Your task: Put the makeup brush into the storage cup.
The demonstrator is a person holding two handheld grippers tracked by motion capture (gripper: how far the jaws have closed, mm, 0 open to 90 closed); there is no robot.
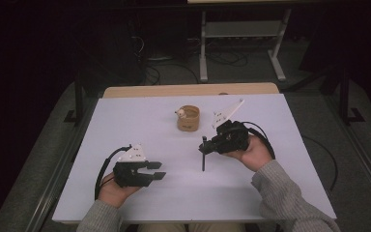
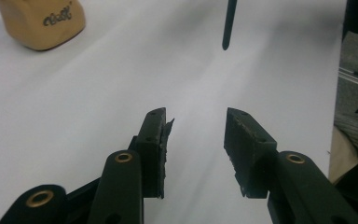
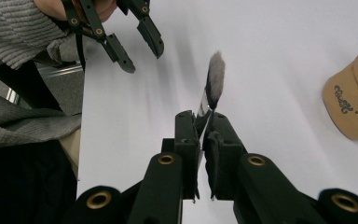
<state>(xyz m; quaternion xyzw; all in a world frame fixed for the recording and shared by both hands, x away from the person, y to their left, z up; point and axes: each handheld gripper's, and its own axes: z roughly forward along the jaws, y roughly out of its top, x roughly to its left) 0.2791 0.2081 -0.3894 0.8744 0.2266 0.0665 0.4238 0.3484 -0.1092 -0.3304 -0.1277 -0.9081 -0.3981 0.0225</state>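
Black brush pinched in right gripper, left gripper spread with nothing between, tan cup parked nearby on white table

Dim lab or recording room, white-covered surface with a wooden far edge, grey carpeted floor, loose black cables trailing behind it, white metal legs of another desk, dark surroundings, no household furnishings.
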